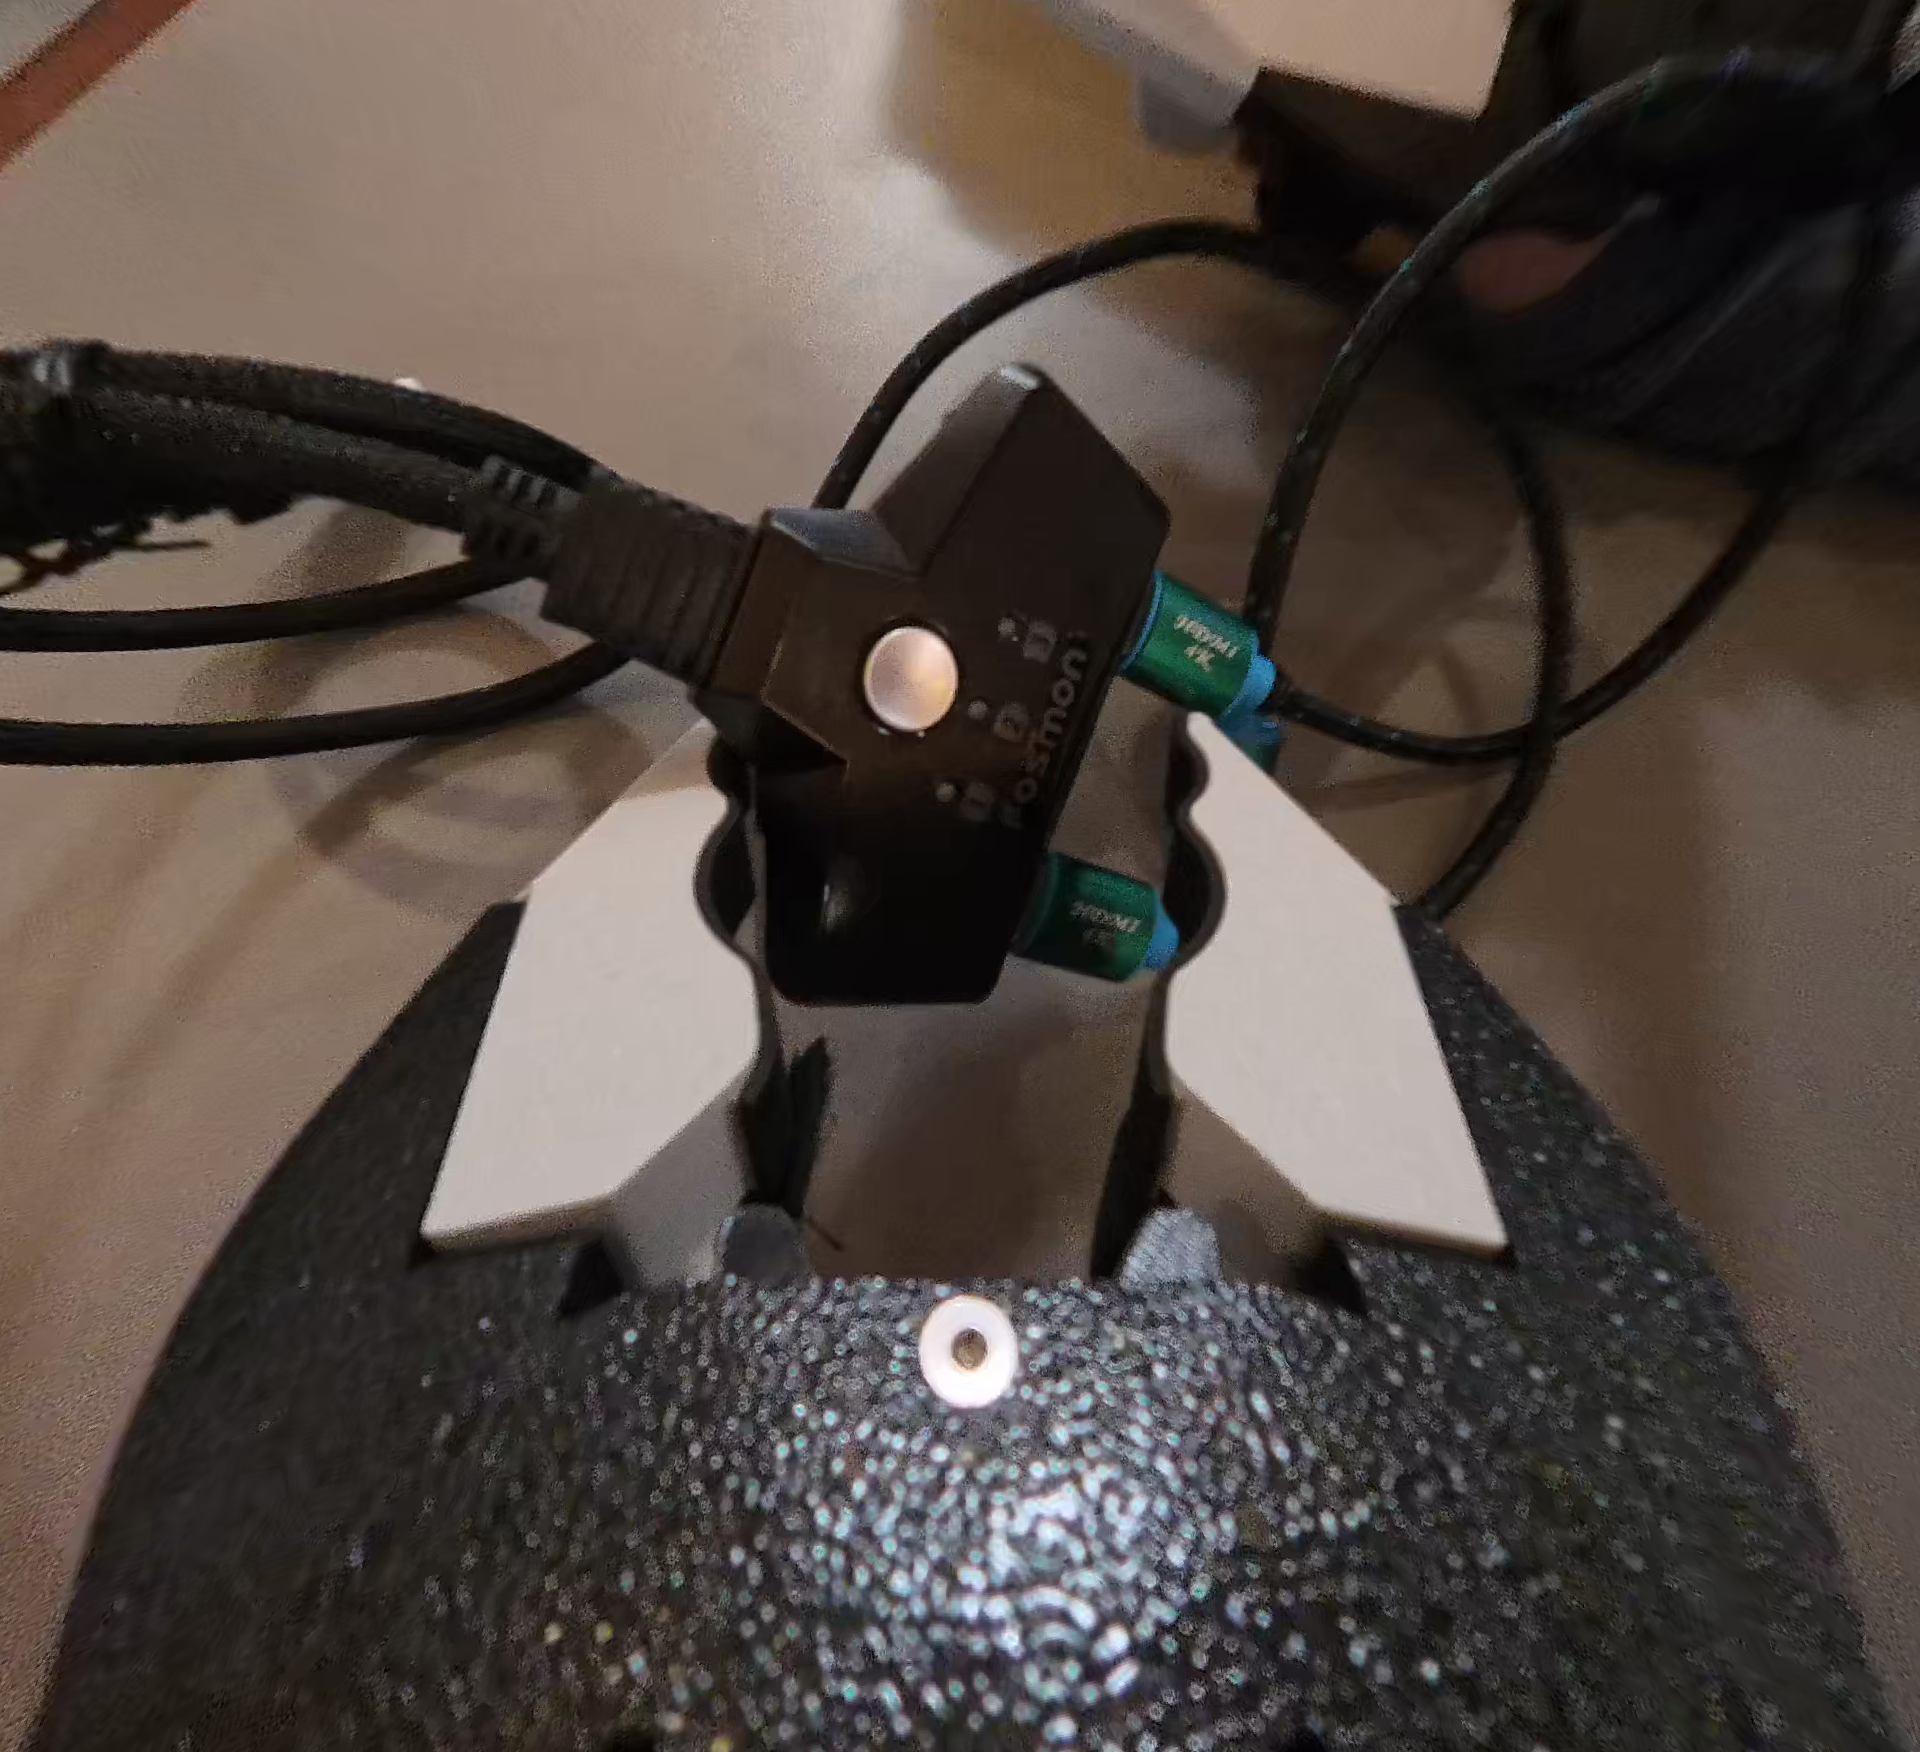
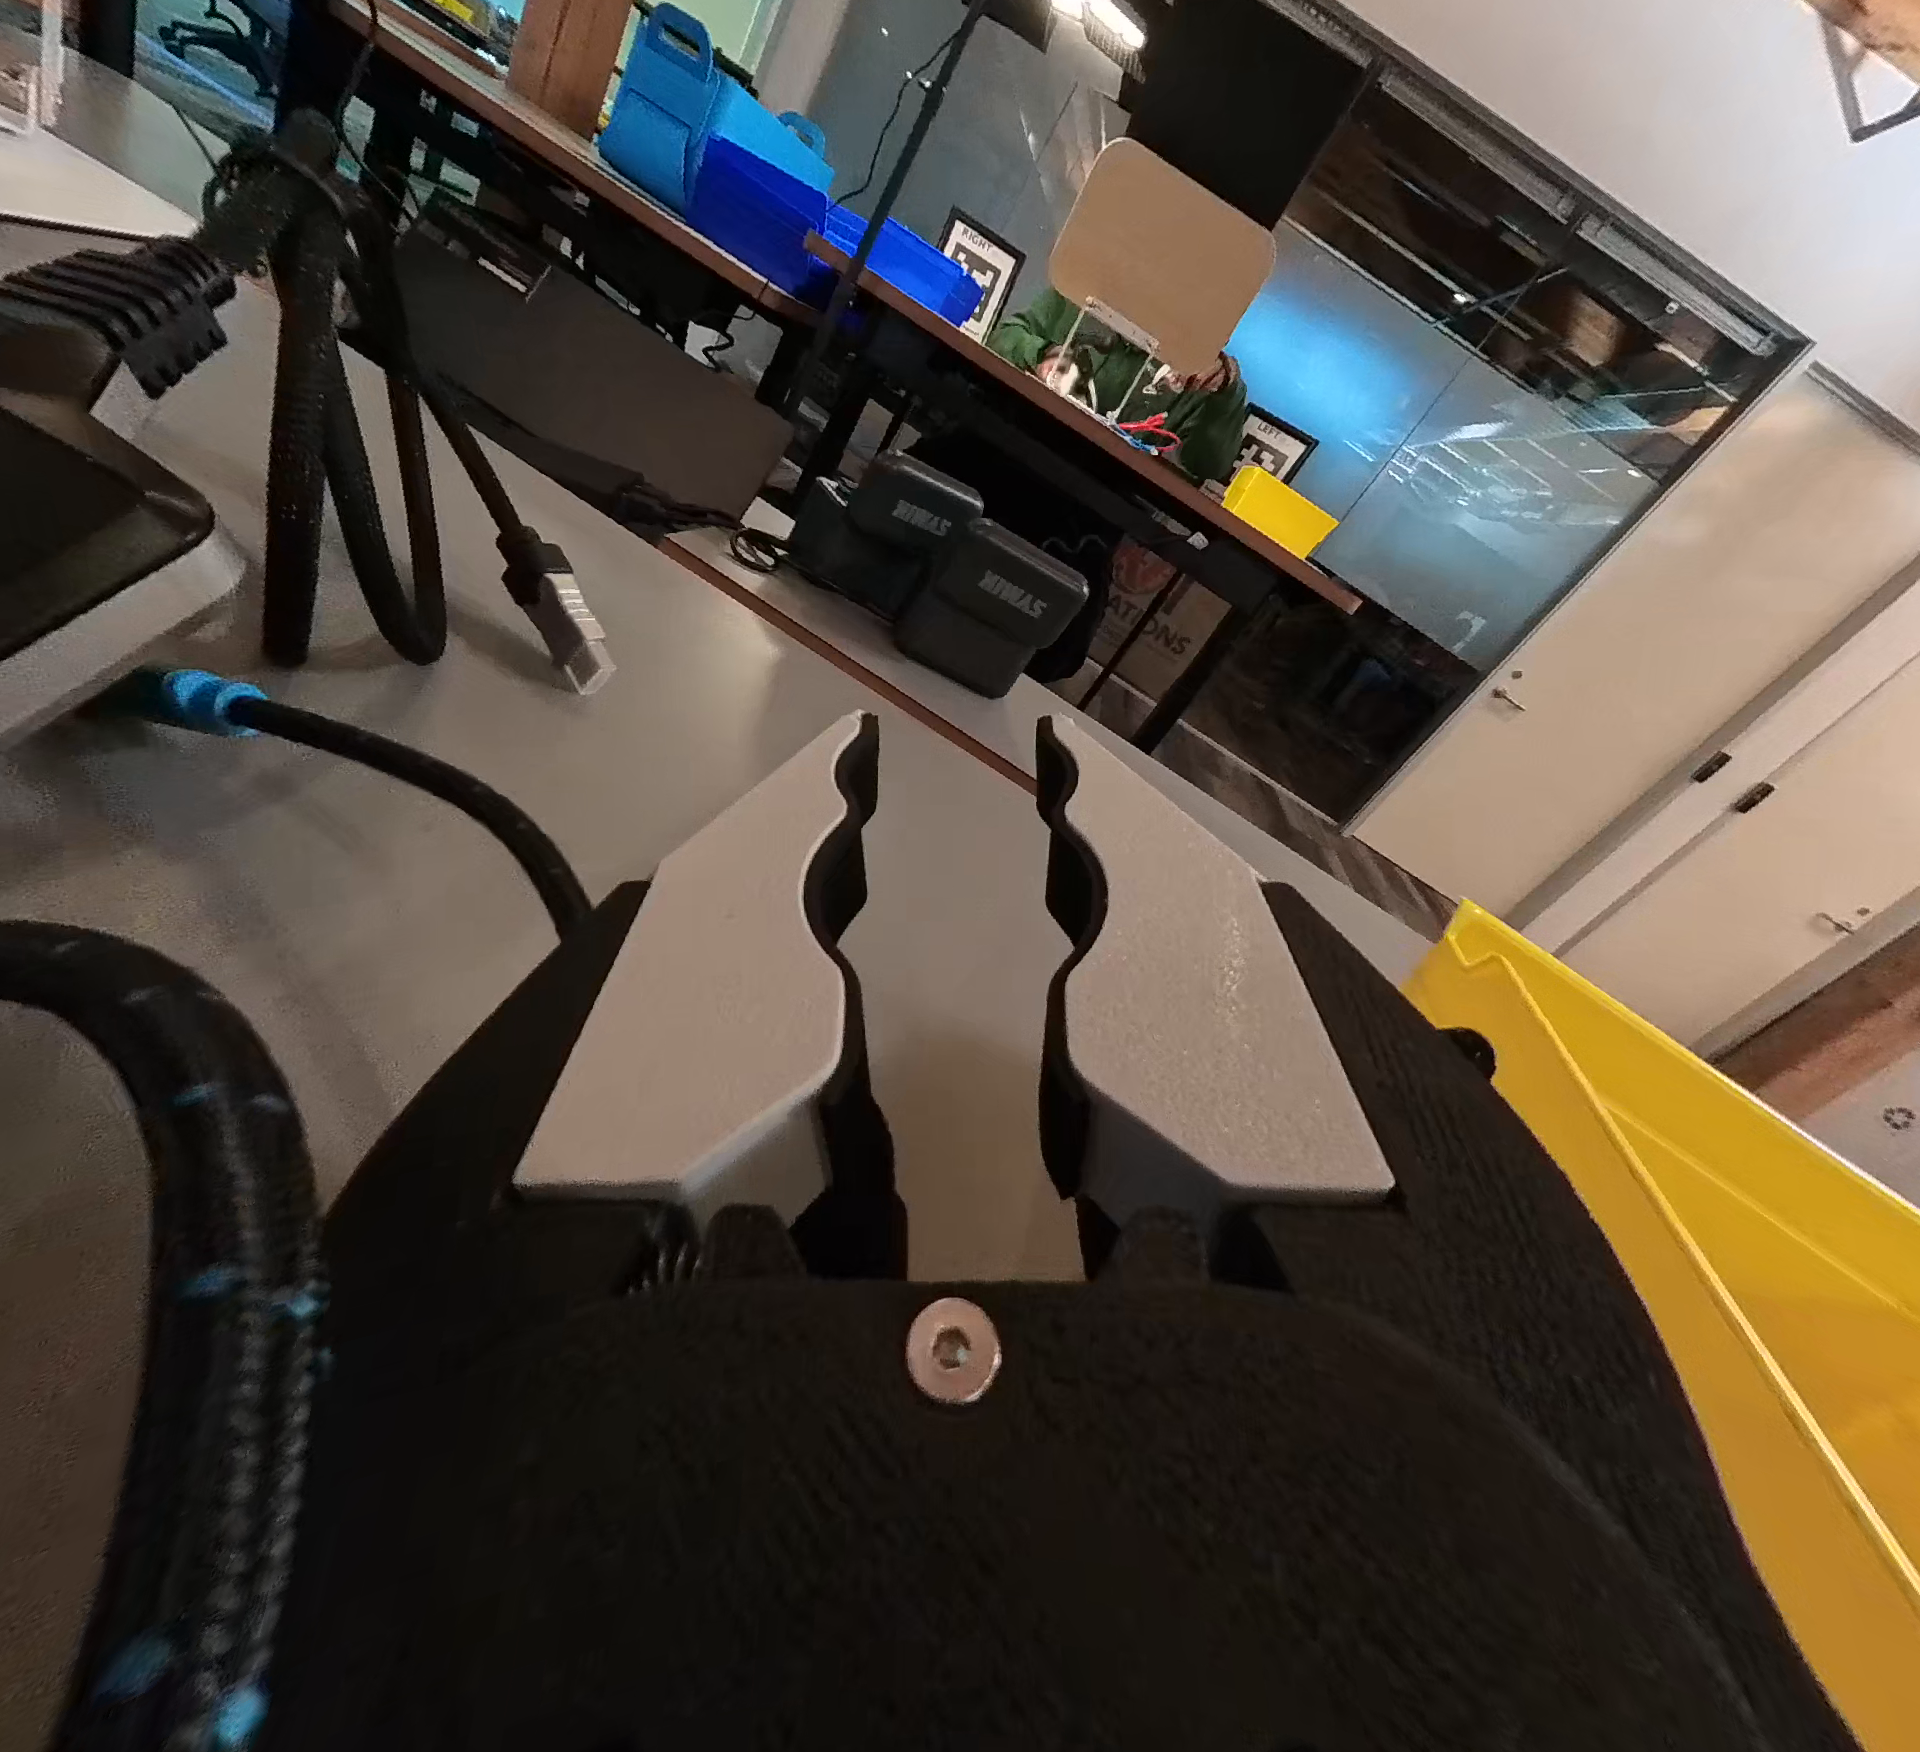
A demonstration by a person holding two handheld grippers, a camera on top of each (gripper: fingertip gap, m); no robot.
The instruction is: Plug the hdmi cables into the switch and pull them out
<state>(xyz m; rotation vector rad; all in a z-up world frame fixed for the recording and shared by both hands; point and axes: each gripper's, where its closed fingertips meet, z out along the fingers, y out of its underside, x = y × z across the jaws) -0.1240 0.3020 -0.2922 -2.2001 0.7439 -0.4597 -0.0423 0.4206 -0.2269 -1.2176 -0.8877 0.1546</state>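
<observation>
In the left wrist view my left gripper (image 1: 956, 746) is shut on the black HDMI switch (image 1: 935, 663) and holds it tilted above the table. The switch has a round silver button (image 1: 910, 676). Two green HDMI plugs, an upper one (image 1: 1195, 653) and a lower one (image 1: 1101, 918), sit in its right side. A thick black plug (image 1: 644, 580) sits in its left end. In the right wrist view my right gripper (image 2: 956, 731) is open and empty, low over the table. A loose black HDMI plug with a silver tip (image 2: 566, 627) lies ahead to its left.
A black braided cable with blue flecks (image 2: 239, 1235) loops at the right gripper's left. A yellow bin (image 2: 1714, 1235) stands close on its right. Black cases (image 2: 966, 590) sit at the table's far edge. Black cable loops (image 1: 260, 663) lie left of the switch.
</observation>
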